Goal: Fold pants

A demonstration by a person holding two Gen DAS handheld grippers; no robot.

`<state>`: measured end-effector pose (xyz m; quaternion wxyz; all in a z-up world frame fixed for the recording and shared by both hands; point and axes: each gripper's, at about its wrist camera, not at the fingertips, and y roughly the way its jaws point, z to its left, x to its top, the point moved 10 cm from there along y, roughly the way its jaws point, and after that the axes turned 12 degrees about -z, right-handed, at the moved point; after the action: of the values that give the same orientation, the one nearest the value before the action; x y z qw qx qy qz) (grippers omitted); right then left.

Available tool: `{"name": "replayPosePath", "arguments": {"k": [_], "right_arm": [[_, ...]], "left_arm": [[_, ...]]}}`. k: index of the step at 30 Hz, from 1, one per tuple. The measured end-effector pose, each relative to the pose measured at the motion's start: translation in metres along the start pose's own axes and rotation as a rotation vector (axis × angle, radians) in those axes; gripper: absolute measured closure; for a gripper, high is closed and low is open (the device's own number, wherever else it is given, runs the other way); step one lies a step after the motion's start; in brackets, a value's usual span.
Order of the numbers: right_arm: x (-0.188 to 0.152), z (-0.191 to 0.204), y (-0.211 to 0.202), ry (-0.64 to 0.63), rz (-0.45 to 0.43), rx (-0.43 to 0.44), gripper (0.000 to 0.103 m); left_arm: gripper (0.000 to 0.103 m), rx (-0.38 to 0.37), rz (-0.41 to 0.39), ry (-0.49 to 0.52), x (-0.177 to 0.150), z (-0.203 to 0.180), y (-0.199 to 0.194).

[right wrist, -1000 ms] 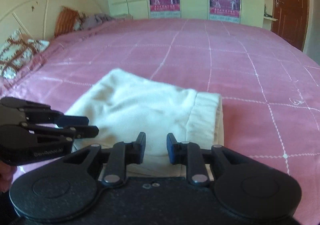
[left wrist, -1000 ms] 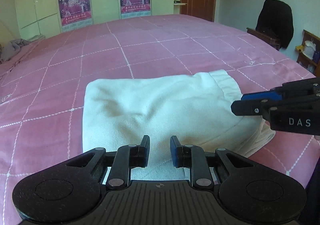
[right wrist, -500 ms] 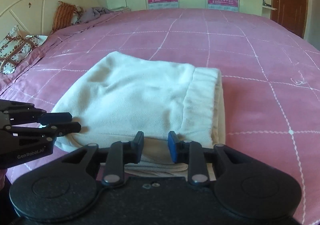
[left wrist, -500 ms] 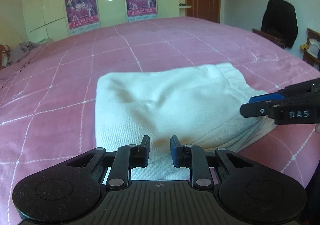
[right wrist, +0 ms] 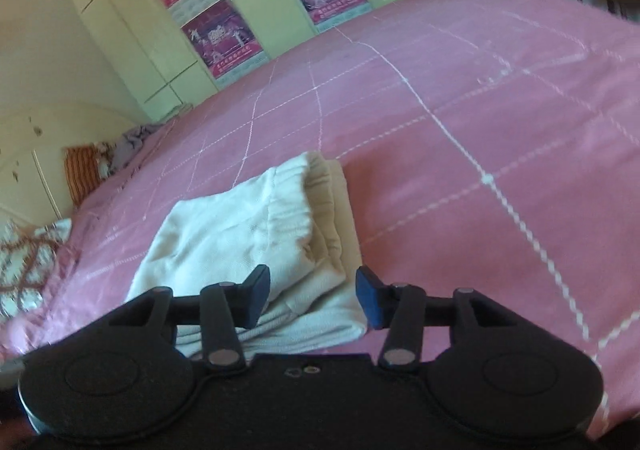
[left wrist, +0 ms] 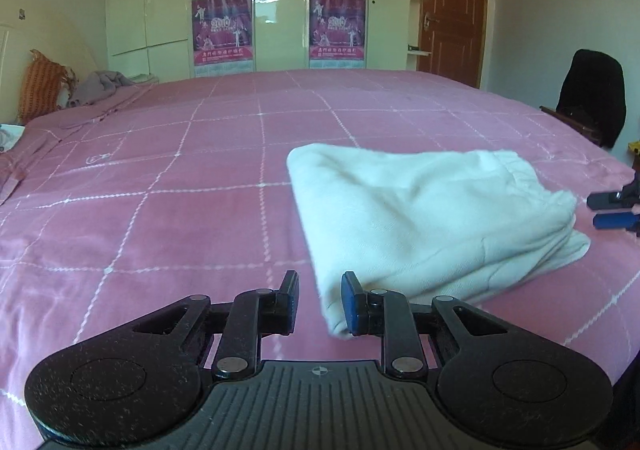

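Note:
White folded pants (left wrist: 420,218) lie on the pink checked bedspread (left wrist: 160,210). My left gripper (left wrist: 320,298) sits low over the bed at the pants' near left corner, its jaws almost together and holding nothing; that corner lies by its blue right pad (left wrist: 352,306). My right gripper (left wrist: 594,211) shows at the right edge, just past the waistband end. In the right wrist view the pants (right wrist: 240,234) lie tilted, their layered waistband end under my right gripper (right wrist: 312,294). Its jaws are opening, with cloth below the gap and neither pad pressing on it.
The bedspread (right wrist: 480,110) stretches far beyond the pants. Pillows (left wrist: 40,90) and a grey garment (left wrist: 100,86) lie at the head of the bed on the left. A chair with a black garment (left wrist: 592,98) stands at the right, and a wardrobe with posters (left wrist: 280,2) at the back.
Both grippers moved apart towards opposite ends of the pants. The left one slid to the left corner. The right one rolled, dropped towards the waistband end and spread its jaws.

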<state>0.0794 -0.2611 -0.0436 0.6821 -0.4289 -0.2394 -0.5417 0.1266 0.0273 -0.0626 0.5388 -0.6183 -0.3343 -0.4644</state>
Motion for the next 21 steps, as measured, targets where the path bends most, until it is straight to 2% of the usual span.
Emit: {"name": "replayPosePath", "arguments": {"k": [3, 6, 10, 13, 16, 19, 21], "right_arm": [[-0.005, 0.001, 0.000, 0.074, -0.002, 0.067, 0.066], [-0.010, 0.011, 0.016, 0.099, 0.016, 0.094, 0.067], [-0.012, 0.021, 0.037, 0.069, 0.013, 0.056, 0.067], [-0.010, 0.028, 0.040, 0.019, 0.017, 0.065, 0.085], [0.005, 0.037, 0.022, 0.009, -0.044, 0.109, 0.087], [0.005, 0.028, 0.011, 0.031, -0.094, 0.080, 0.087], [-0.013, 0.009, 0.029, 0.084, -0.008, 0.021, 0.084]], "left_arm": [[0.079, -0.034, 0.061, -0.012, -0.024, 0.008, -0.005], [0.078, -0.077, 0.052, 0.018, -0.022, -0.005, 0.004], [0.063, -0.058, 0.058, 0.050, -0.029, -0.013, 0.029], [0.062, -0.051, 0.041, 0.006, -0.027, -0.011, 0.029], [0.062, -0.049, 0.025, 0.023, -0.028, -0.012, 0.023], [0.062, -0.052, 0.036, 0.008, -0.031, -0.010, 0.026], [0.062, -0.052, 0.035, 0.004, -0.031, -0.009, 0.026]]}}
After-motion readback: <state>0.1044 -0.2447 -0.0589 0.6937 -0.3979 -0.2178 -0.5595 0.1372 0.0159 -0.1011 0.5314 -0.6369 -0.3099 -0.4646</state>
